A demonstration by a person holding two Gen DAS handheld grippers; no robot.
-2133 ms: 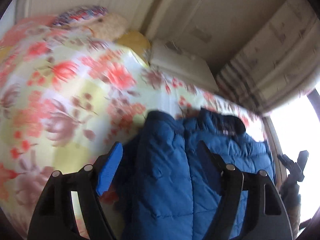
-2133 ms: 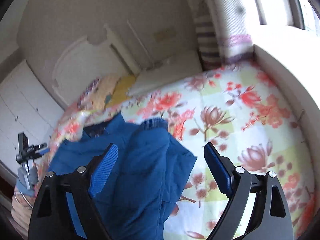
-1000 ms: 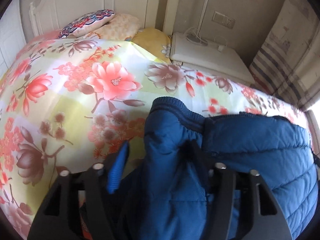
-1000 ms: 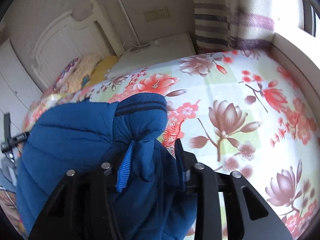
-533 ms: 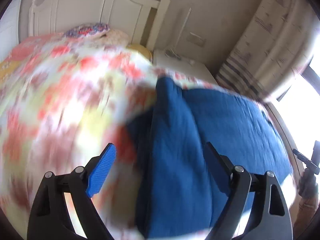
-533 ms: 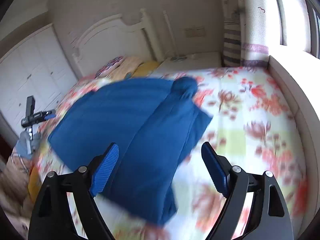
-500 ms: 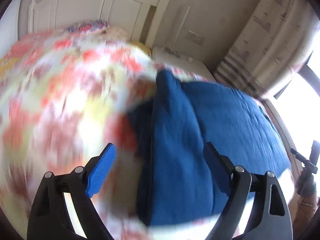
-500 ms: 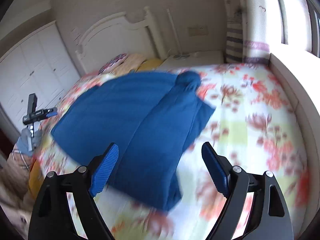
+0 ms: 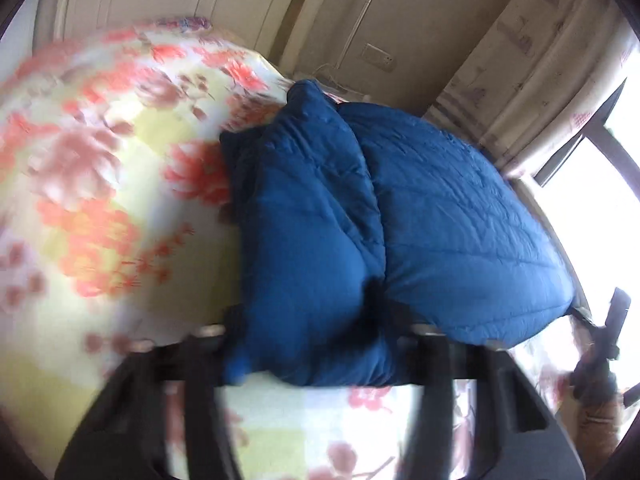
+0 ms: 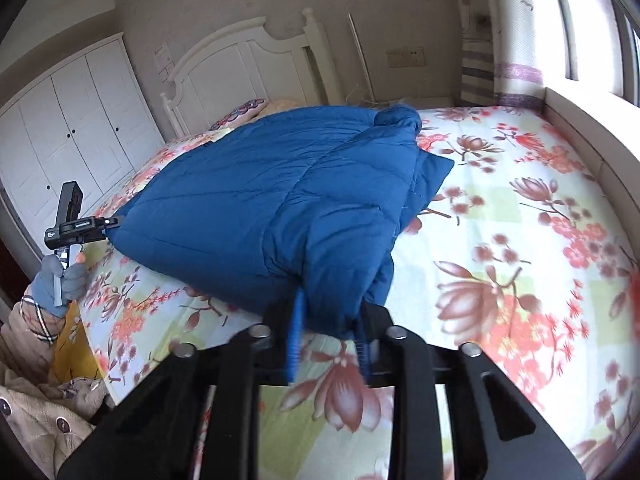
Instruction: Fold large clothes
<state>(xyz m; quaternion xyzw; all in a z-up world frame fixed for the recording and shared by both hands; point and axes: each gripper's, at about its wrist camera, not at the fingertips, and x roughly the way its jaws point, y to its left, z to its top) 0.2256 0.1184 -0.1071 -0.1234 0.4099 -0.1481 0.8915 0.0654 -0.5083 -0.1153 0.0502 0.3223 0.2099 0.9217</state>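
a: blue puffer jacket (image 10: 280, 200) looks soft, bulky and light. probably springs back after a fold, and the shell may be slick. best grip is hem corners, a thick pinch of fabric.

b: agreed. right gripper (image 10: 328, 344) is clamped on the near hem edge. left gripper (image 9: 316, 344) looks clamped on the near end too, but that view is blurred.

a: location?

b: on the floral bedspread (image 10: 520, 240), mid-bed. quilted, one sleeve folded over the body, cuff toward the headboard (image 10: 240, 64).
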